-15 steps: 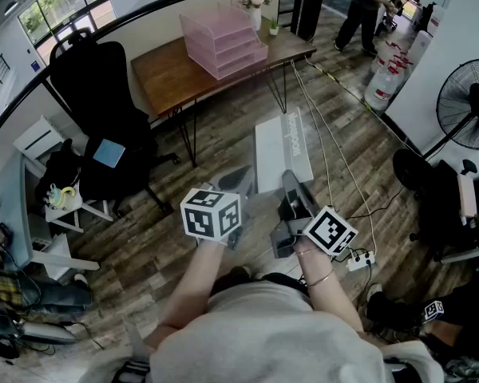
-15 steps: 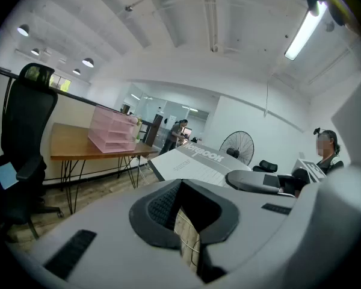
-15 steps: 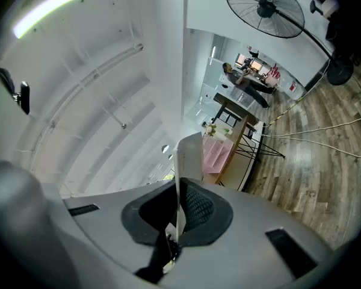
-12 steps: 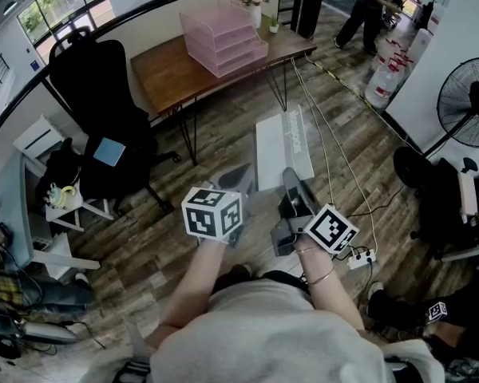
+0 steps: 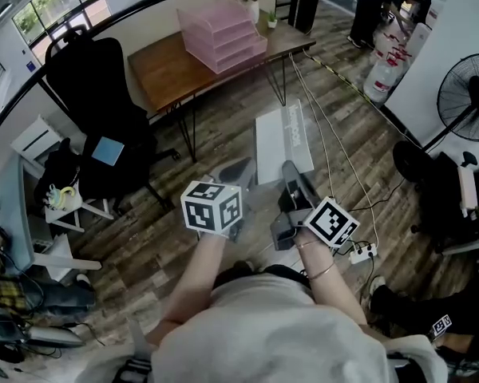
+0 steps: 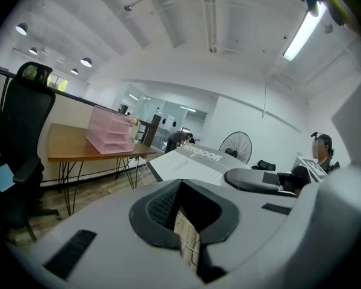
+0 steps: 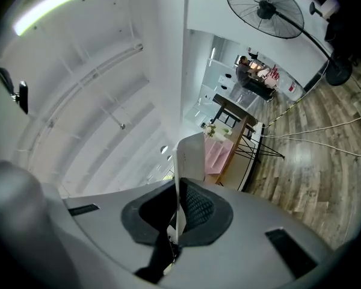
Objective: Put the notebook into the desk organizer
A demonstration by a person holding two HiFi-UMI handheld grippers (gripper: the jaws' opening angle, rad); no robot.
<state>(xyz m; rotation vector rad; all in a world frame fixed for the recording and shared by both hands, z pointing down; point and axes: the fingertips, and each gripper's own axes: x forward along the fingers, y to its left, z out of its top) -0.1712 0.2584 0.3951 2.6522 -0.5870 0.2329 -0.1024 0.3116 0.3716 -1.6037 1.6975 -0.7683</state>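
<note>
Seen from the head camera, a person stood on a wood-plank floor (image 5: 223, 134) with a gripper in each hand. The right gripper (image 5: 292, 174) held a pale grey notebook (image 5: 281, 134) out flat in front of the body, above the floor. The left gripper (image 5: 236, 175) sat just beside the notebook's near left corner. The pink desk organizer (image 5: 222, 37) stood well apart, on a wooden desk (image 5: 164, 74) by the wall, with a black office chair (image 5: 96, 94) to the desk's left and a standing fan (image 5: 471, 102) far to the right. In the left gripper view, that gripper's dark pads sat close together with nothing gripped (only floor showed through the narrow slit between them). The notebook's printed cover (image 6: 195, 163) lay beyond them to the right, and the organizer (image 6: 111, 131) sat farther off on the desk. In the right gripper view, the jaws pinched the notebook (image 7: 191, 158), which rose edge-on from between the pads. The organizer (image 7: 215, 152) showed small behind it.
</note>
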